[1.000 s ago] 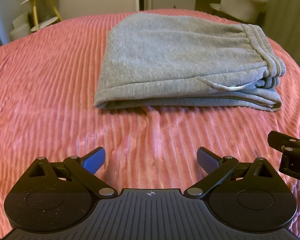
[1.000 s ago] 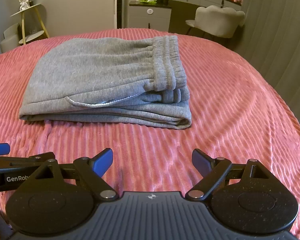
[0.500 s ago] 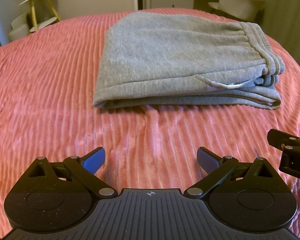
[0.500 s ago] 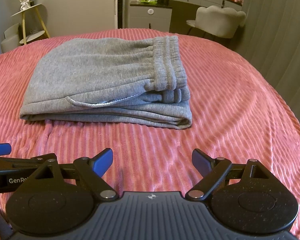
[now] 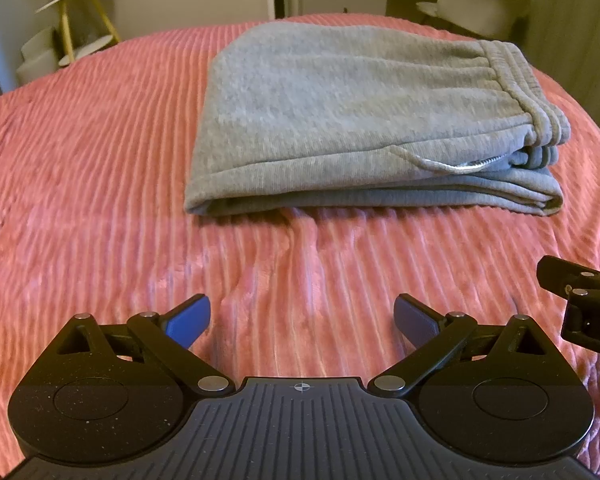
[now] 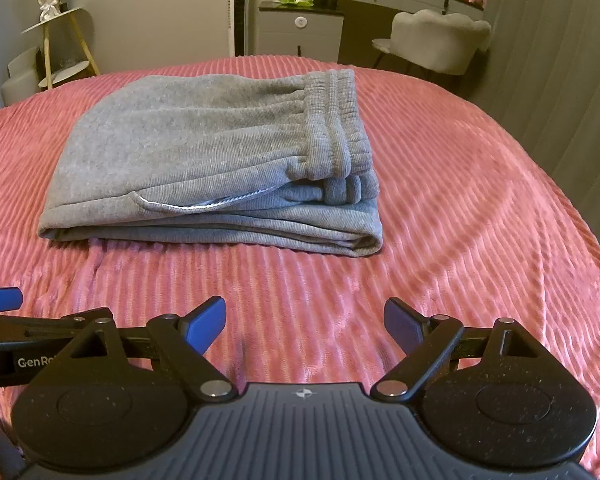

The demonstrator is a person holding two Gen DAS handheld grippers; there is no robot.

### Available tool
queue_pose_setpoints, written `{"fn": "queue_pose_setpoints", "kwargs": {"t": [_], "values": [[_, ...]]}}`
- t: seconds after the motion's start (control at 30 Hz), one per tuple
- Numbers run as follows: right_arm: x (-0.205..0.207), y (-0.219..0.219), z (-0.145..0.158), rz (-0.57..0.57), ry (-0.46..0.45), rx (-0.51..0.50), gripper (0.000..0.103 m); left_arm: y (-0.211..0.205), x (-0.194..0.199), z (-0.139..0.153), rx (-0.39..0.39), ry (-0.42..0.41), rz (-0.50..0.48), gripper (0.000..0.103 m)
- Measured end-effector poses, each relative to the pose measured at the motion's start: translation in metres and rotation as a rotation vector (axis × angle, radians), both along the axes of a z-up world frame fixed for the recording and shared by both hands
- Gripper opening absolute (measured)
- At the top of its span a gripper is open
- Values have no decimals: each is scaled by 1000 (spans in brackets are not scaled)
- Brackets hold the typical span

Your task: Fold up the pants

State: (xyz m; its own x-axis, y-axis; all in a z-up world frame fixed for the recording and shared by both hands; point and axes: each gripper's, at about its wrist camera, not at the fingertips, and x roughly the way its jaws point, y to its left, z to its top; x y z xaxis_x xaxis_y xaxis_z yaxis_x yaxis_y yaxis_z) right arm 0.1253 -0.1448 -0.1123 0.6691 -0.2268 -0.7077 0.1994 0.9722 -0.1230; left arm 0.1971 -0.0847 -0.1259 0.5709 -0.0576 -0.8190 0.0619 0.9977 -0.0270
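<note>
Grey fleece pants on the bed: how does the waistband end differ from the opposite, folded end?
On the grey fleece pants, the ribbed elastic waistband end is gathered and ridged, while the folded end is smooth and rounded. The waistband end shows several stacked layers; the folded end shows one closed curve. The waistband end lies to the right, the folded end to the left. Both rest flat on the pink ribbed bedspread.

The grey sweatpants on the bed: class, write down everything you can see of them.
The grey sweatpants are of soft fleecy knit and lie folded into a flat, layered stack on the pink ribbed bedspread. The gathered elastic waistband sits on top at the right end. A pocket opening with pale trim shows along the near edge. The left end is a rounded fold. Only the bedspread touches them; both grippers are short of them, jaws open.
</note>
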Motion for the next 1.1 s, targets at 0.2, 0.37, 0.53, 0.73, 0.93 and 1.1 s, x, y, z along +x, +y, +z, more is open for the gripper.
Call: {"fn": "queue_pose_setpoints", "kwargs": {"t": [0.2, 0.37, 0.53, 0.73, 0.93, 1.1], "values": [[0, -1, -1, 3, 5, 0, 87, 0, 0, 0, -2, 2, 4, 101], [0, -1, -1, 3, 7, 0, 87, 2, 1, -1, -3, 7, 5, 101], [0, -2, -2, 2, 9, 0, 87, 2, 1, -1, -1, 6, 4, 101], [1, -2, -3, 5, 11, 1, 86, 2, 1, -2, 0, 6, 4, 101], [0, -2, -3, 9, 13, 0, 87, 2, 1, -2, -1, 5, 4, 101], [0, -3, -4, 9, 19, -3, 87, 1, 1, -2, -5, 5, 3, 101]]}}
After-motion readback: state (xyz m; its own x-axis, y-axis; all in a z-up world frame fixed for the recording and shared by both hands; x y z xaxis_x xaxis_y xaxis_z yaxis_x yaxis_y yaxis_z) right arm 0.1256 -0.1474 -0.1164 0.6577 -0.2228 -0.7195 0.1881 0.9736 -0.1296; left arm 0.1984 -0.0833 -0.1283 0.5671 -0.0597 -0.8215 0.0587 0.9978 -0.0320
